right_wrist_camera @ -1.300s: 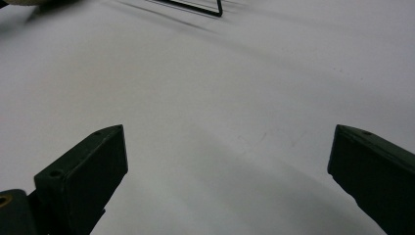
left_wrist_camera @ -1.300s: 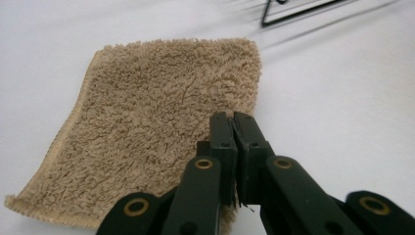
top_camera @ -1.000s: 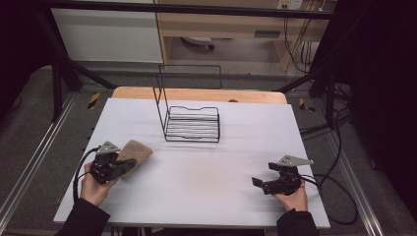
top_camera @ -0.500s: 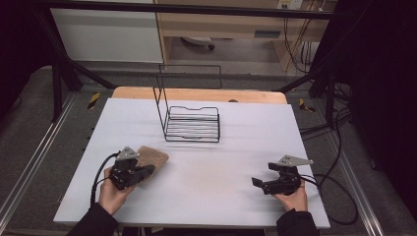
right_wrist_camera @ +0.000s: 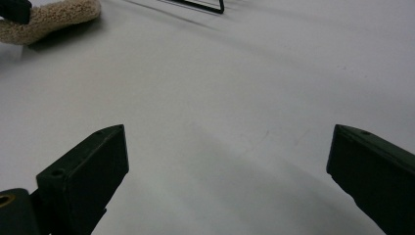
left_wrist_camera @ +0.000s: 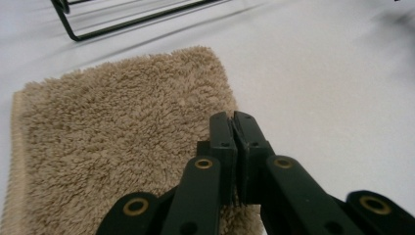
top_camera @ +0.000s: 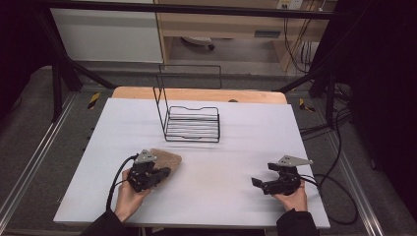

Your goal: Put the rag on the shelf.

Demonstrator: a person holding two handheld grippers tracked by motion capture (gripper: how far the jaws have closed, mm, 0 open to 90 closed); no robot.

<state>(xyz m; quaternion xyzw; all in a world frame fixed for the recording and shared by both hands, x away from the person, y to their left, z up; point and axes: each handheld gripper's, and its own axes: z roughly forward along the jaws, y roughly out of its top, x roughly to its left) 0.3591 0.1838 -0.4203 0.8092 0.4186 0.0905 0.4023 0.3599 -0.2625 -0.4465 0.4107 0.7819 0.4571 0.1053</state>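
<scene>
A tan, shaggy cloth (top_camera: 170,158) lies on the white table (top_camera: 236,147) at the front left, held in my left gripper (top_camera: 165,172). In the left gripper view the two black jaws press together at the gripper's tip (left_wrist_camera: 233,120) over the cloth's (left_wrist_camera: 112,132) near right edge, pinching its pile. My right gripper (top_camera: 256,183) rests at the front right, its jaws wide apart with bare table between them (right_wrist_camera: 227,147). From there the cloth (right_wrist_camera: 49,17) appears as a folded lump far off to the left.
A black wire rack (top_camera: 193,126) with a tall back frame stands at the table's middle rear, just beyond the cloth (left_wrist_camera: 122,22). A wooden board edge (top_camera: 196,94) runs behind the table. Cables trail off the right side.
My left gripper has moved right across the table's front, dragging the cloth with it toward the middle. The right gripper has stayed where it was, still open.
</scene>
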